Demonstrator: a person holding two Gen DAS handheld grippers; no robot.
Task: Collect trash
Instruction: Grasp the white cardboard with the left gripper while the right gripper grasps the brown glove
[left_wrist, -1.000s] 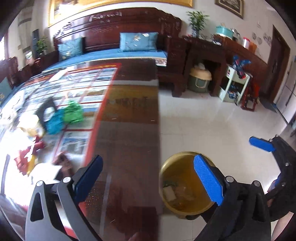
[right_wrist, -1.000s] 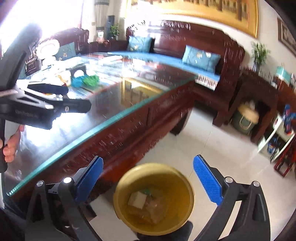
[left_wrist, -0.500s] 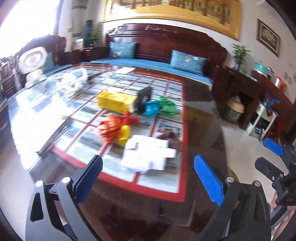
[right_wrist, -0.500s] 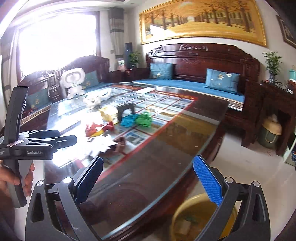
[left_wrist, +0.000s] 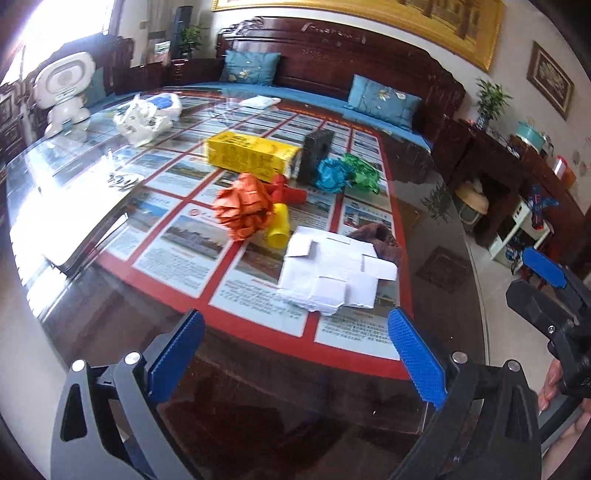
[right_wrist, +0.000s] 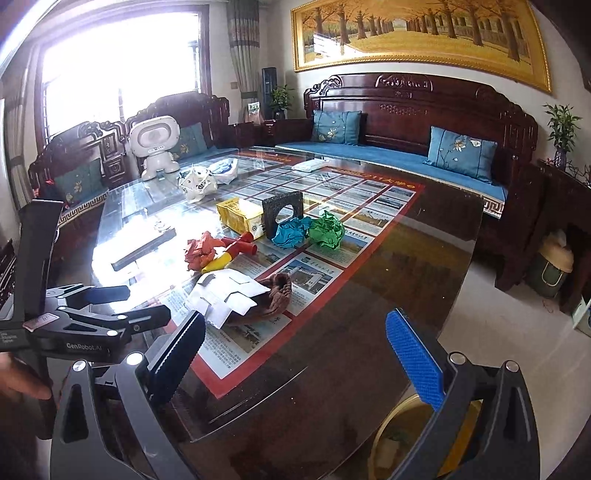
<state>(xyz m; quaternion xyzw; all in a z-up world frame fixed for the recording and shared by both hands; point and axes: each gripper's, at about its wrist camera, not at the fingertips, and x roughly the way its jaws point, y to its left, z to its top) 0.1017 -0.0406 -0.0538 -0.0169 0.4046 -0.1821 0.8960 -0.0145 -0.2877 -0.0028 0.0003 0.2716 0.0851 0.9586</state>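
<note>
Over the glass table (left_wrist: 110, 236), left gripper (left_wrist: 295, 356) and right gripper (right_wrist: 295, 360) hover, jaws apart and empty, facing the white paper (left_wrist: 332, 273), likely lining up a grab.

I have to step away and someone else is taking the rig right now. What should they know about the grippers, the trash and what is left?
Left gripper: open, empty, above the near table edge.
Right gripper: open, empty, over the table corner.
Yellow round bin stands on the floor beside that corner; some scraps seem to lie inside.
Still on the glass-topped table: flattened white paper carton nearest, crumpled orange paper, yellow cardboard box, blue paper ball, green paper ball.
Left to do: bin each, probably the white carton first.
</note>
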